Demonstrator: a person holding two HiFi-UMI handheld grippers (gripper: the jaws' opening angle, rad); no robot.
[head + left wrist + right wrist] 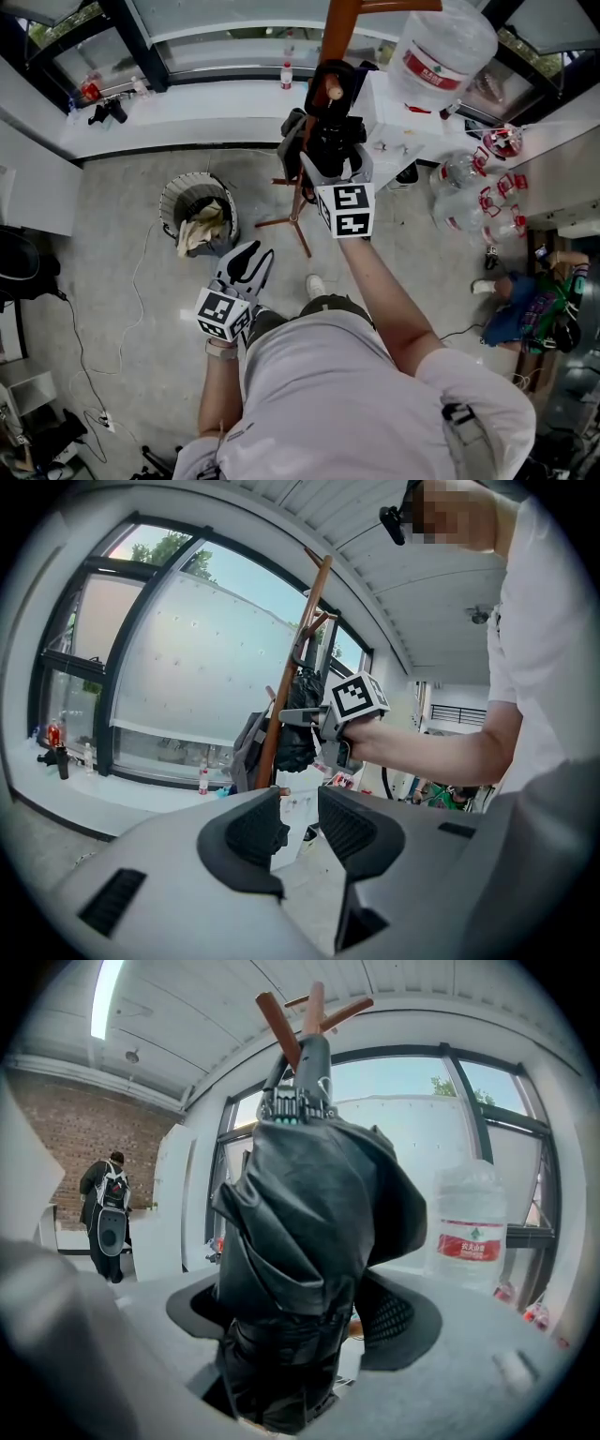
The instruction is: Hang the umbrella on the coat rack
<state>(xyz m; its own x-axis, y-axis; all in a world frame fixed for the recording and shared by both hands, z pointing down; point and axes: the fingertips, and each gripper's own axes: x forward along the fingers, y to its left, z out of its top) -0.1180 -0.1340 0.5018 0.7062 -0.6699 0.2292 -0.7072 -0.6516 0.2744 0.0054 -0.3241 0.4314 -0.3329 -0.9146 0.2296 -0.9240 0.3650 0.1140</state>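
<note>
Closest to the person's body, the left tongs (298, 799) are held low with their jaws a narrow slit apart and nothing between them. Farther out, the right tongs (302, 1316) stand wide open around the lower end of the folded black umbrella (309, 1213). The right pad is clear of the fabric, while the left pad is hidden behind it. The umbrella runs up along the pole of the brown coat rack (337, 23), with its top just under the pegs, and what it hangs by cannot be made out. On the floor to the left of the rack's feet stands a round waste bin (169, 202) holding crumpled pale paper or cloth (202, 227). To the right, a big clear water bottle (442, 45) with a red label sits on a white unit (394, 127). Clear jugs (469, 202) with red handles stand on the floor beside it. Farthest off, a small red-capped bottle (286, 75) stands on the window ledge.
</note>
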